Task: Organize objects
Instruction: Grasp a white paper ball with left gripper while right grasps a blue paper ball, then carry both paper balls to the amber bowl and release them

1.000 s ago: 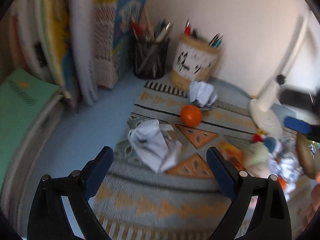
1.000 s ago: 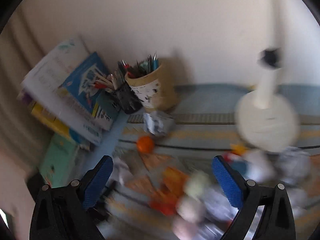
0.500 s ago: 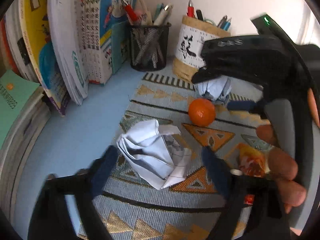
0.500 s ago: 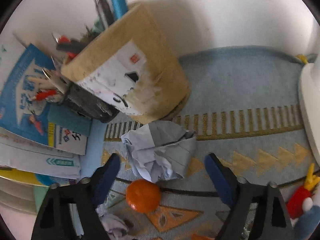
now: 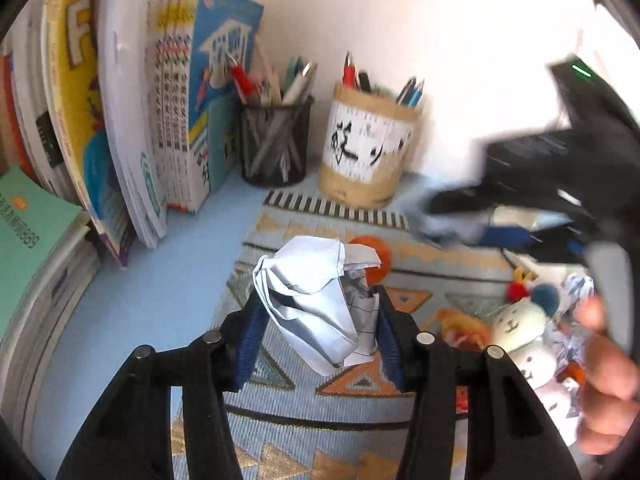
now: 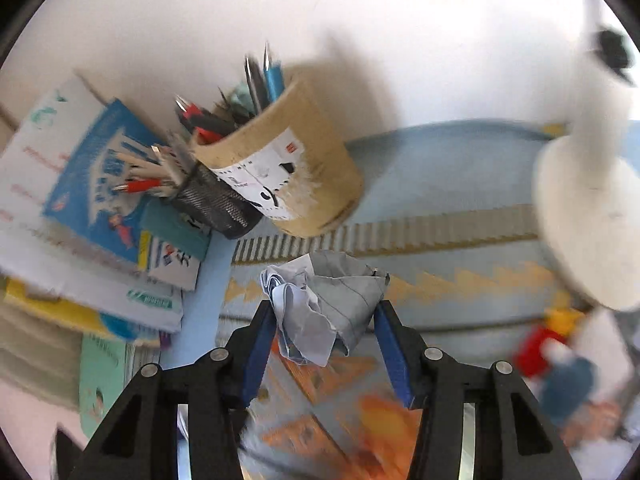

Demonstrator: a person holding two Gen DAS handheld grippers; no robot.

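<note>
The left gripper (image 5: 318, 328) is closing its blue-padded jaws on a crumpled white paper ball (image 5: 320, 300), which sits between them with both pads against its sides, above the patterned woven mat (image 5: 288, 404). Just behind that ball an orange (image 5: 376, 258) peeks out, partly hidden by the paper. The right gripper (image 6: 326, 334) is likewise closing on a second crumpled ball of lined paper (image 6: 326, 304), with both pads touching its sides. Behind the mat, against the wall, stand a black mesh pen cup (image 5: 276, 142) and beside it a tan pen holder with brush lettering (image 5: 366, 156), both full of pens. Upright books (image 5: 176, 112) lean at the left, with a green booklet (image 5: 28, 232) lying flat near them. To the right on the mat lie a small white plush toy (image 5: 524, 332) and more crumpled paper (image 5: 578, 292), and a white lamp base (image 6: 588, 224) stands near that edge. In the left wrist view the right gripper's blurred black body (image 5: 560, 168) blocks the right side.
</note>
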